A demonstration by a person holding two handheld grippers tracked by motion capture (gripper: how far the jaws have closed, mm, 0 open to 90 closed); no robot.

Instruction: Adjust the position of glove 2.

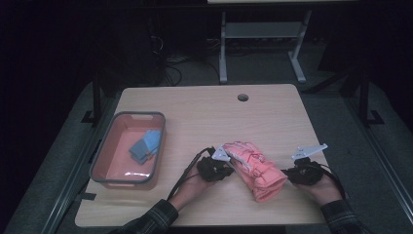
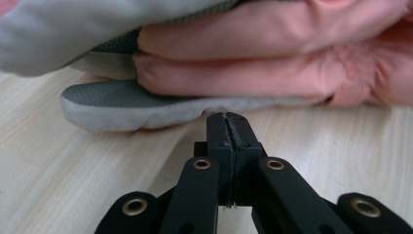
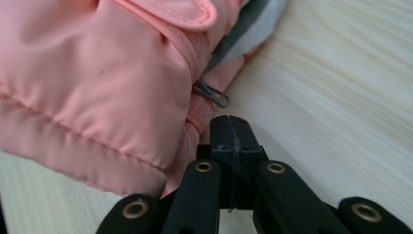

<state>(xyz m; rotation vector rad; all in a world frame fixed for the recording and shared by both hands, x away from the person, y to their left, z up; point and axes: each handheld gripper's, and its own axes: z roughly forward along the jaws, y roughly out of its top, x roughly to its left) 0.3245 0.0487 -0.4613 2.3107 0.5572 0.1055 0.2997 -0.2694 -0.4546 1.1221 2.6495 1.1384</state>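
Pink gloves [image 1: 255, 168] lie stacked on the table [image 1: 204, 112] at about 5 o'clock from its middle. Left gripper [image 2: 227, 119] and right gripper [image 3: 233, 122] flank them, each pressed together and empty. Probably pre-grasp: jaws must spread first; the bin [image 1: 109, 146] waits at 9 o'clock.

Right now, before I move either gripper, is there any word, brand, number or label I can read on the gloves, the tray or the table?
No readable text.
Pink gloves: no print or tag shows; the high view shows only red lacing marks.
Grey tray and the blue cloth in it: nothing printed.
Table: bare wood.
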